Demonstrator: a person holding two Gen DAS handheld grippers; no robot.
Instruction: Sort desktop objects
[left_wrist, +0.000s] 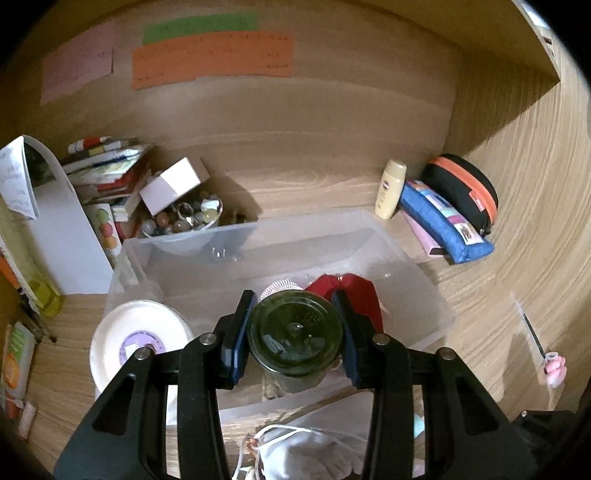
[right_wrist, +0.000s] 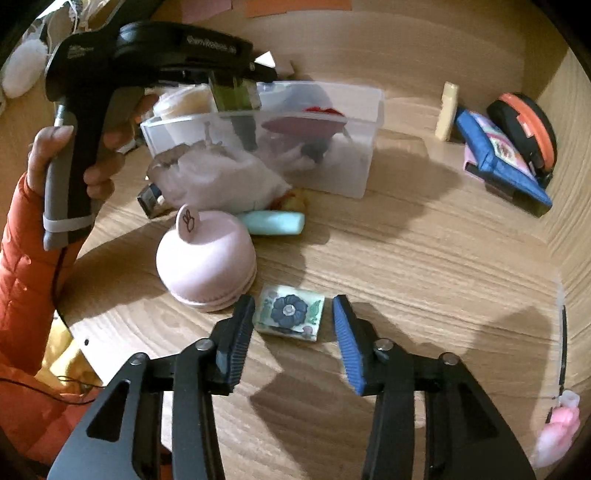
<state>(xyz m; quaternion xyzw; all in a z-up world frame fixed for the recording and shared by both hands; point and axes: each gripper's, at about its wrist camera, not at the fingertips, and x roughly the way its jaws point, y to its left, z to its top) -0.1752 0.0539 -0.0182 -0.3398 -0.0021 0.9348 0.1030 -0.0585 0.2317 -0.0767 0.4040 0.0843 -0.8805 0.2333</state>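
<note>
My left gripper (left_wrist: 294, 328) is shut on a dark green glass jar (left_wrist: 294, 334) and holds it above the near part of a clear plastic bin (left_wrist: 424, 291). A red object (left_wrist: 347, 288) lies in the bin. In the right wrist view the left gripper (right_wrist: 236, 94) hangs over the bin (right_wrist: 354, 162) with the green jar (right_wrist: 236, 96) between its fingers. My right gripper (right_wrist: 293, 332) is open, its fingers on either side of a small square tile with a blue flower (right_wrist: 290, 312) on the desk.
A pink round case (right_wrist: 207, 258), a mint tube (right_wrist: 275, 222) and a white cloth bag (right_wrist: 221, 181) lie near the bin. A yellow bottle (left_wrist: 389, 188), blue pouch (left_wrist: 443, 221) and black-orange case (left_wrist: 461, 188) sit at the back right. Books (left_wrist: 107, 173) and a bowl of beads (left_wrist: 184, 218) are left.
</note>
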